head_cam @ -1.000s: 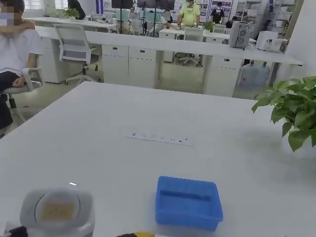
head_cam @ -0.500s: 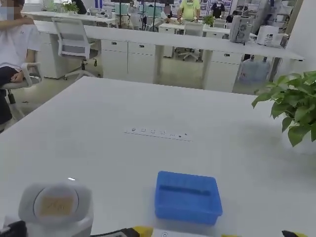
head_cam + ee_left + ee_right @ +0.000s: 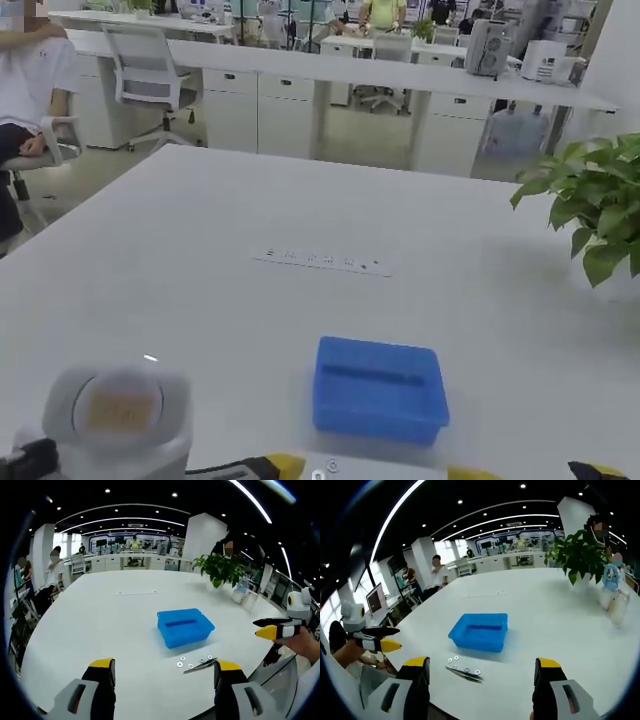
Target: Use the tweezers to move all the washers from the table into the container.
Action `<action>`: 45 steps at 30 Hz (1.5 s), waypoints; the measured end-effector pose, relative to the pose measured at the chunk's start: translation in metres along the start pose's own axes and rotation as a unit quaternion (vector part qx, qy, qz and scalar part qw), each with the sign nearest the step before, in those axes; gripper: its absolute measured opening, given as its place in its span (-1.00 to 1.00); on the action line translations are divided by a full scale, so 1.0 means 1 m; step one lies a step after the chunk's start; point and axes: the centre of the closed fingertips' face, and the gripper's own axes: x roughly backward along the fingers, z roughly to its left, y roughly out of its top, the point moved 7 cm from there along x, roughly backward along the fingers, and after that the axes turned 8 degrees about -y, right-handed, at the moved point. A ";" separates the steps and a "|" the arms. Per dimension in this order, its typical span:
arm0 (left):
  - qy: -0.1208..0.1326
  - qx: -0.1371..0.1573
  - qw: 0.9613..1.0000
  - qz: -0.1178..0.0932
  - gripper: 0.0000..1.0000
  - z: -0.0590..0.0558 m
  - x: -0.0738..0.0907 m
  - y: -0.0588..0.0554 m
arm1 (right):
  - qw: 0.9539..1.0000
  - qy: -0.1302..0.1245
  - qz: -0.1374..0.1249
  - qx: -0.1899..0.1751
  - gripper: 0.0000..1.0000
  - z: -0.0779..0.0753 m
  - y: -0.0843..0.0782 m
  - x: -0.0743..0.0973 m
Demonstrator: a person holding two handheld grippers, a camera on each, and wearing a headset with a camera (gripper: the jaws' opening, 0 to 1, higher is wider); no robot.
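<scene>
Bench wide, white. Blue container sat mid-bench, no washers inside that I could see. Left tongs spread wide, empty. Right tongs likewise spread, holding nothing. Tweezers lay flat near container, toward bench edge. Thin, springy, light, I judged: take mid-shank, squeeze gently. Washers scattered beside tweezers. Tiny, flat, slippery, I reckoned: nip by rim.

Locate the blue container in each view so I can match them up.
Head view: blue container low, just right of centre.
Left gripper view: near centre, beyond the tweezers.
Right gripper view: near centre, beyond the tweezers.
Shared landmark: potted plant, to its right everywhere.
</scene>
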 end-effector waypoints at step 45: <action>-0.227 -0.238 0.923 0.199 -1.00 -0.023 -0.128 -0.065 | 0.996 0.008 0.087 -0.034 0.67 -0.001 -0.031 -0.041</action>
